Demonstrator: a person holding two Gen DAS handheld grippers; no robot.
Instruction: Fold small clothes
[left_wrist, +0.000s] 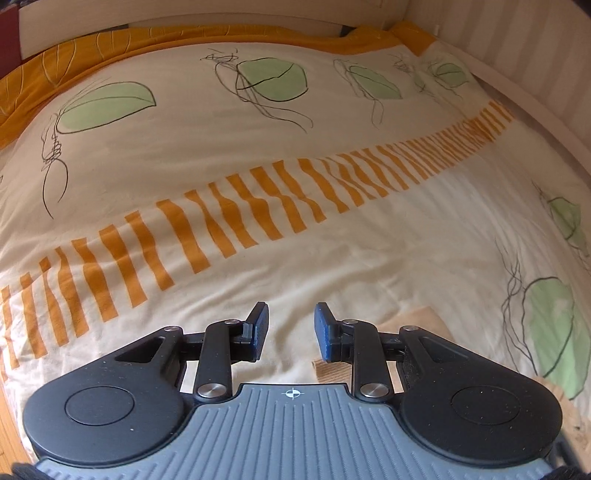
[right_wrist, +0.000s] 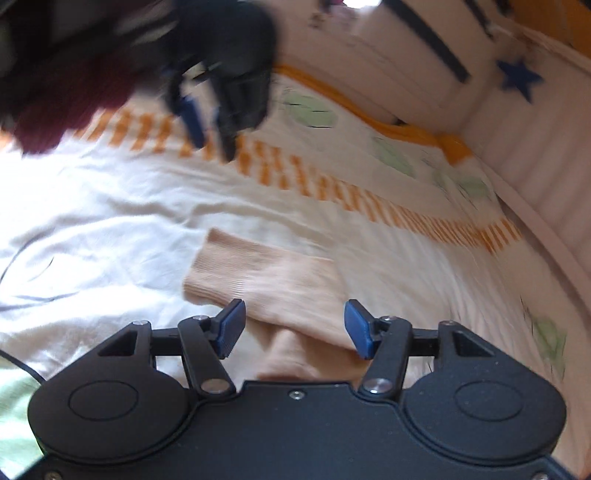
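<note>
A small peach ribbed garment (right_wrist: 266, 280) lies flat on the bed cover, one end folded over the other. My right gripper (right_wrist: 294, 328) is open and empty, hovering just above its near part. In the left wrist view a corner of the same peach garment (left_wrist: 417, 325) shows past the right finger. My left gripper (left_wrist: 291, 330) is open and empty above the cover, left of the garment. The left gripper also shows blurred at the upper left of the right wrist view (right_wrist: 210, 122), jaws apart, well clear of the garment.
The cream bed cover (left_wrist: 258, 122) has green leaf prints and an orange striped band (left_wrist: 258, 206). An orange sheet edge (left_wrist: 110, 44) and a white wall lie beyond. A padded white bumper with a blue star (right_wrist: 519, 79) runs along the far side.
</note>
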